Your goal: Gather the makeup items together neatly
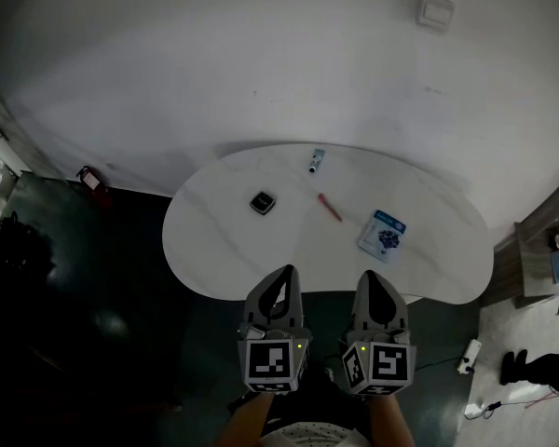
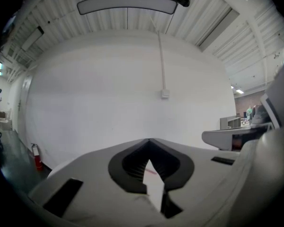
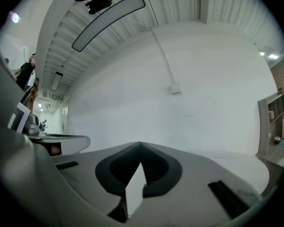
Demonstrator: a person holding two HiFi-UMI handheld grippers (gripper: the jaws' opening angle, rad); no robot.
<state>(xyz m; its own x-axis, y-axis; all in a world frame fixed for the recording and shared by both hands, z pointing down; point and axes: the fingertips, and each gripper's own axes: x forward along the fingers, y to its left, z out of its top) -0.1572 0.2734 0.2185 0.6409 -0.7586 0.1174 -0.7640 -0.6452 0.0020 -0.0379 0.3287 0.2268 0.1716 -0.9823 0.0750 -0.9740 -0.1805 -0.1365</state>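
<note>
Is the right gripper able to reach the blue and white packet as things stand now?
Probably yes. The blue and white packet lies on the table, just ahead of the right gripper, with nothing between them. The jaws are shut, so they must open first.

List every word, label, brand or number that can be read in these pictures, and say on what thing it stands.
No text can be read here.
The blue-and-white packet: dark print, too small to read.
The small tube: label too small to read.
The left gripper and the right gripper: only black-and-white square markers, no letters.
</note>
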